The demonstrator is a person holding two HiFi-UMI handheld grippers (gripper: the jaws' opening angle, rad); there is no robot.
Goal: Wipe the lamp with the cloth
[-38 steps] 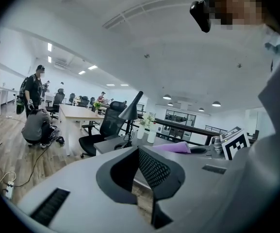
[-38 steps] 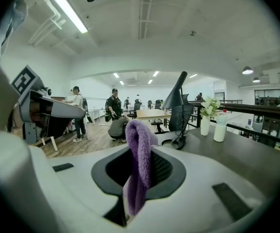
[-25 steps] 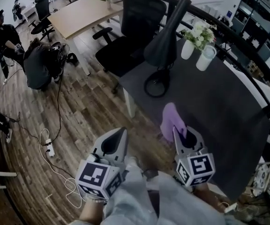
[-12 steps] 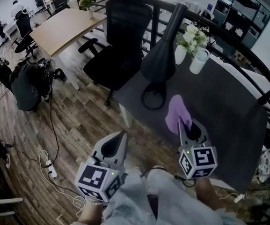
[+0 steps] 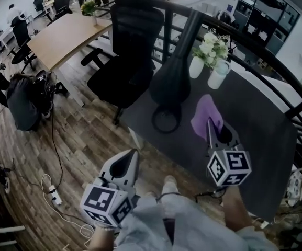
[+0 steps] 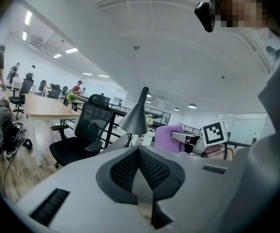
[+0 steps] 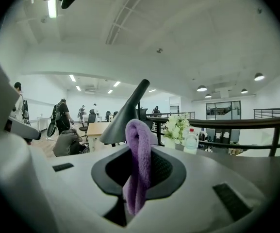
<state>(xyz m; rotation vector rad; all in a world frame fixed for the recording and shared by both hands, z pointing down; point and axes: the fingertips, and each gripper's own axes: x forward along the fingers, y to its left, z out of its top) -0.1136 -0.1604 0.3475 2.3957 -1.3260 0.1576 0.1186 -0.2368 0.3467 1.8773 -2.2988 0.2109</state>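
Observation:
A dark desk lamp (image 5: 172,77) with a cone shade and ring base (image 5: 166,120) stands on the dark table (image 5: 255,156); its shade (image 7: 126,114) and shade (image 6: 136,117) also show in both gripper views. My right gripper (image 5: 213,125) is shut on a purple cloth (image 5: 207,116), held above the table to the right of the lamp and apart from it. The cloth (image 7: 139,164) hangs folded between the jaws. My left gripper (image 5: 130,158) hovers over the floor near the table's corner, jaws closed with nothing in them.
A white vase of flowers (image 5: 203,54) and a white bottle (image 5: 217,74) stand behind the lamp. A black office chair (image 5: 127,56) sits left of the table. A dark railing (image 5: 276,82) curves along the far side. Cables and a power strip (image 5: 52,196) lie on the wood floor.
My right gripper has carried the cloth further forward and to the right over the table. The view has shifted, so the lamp sits slightly more to the left. The left gripper stays low.

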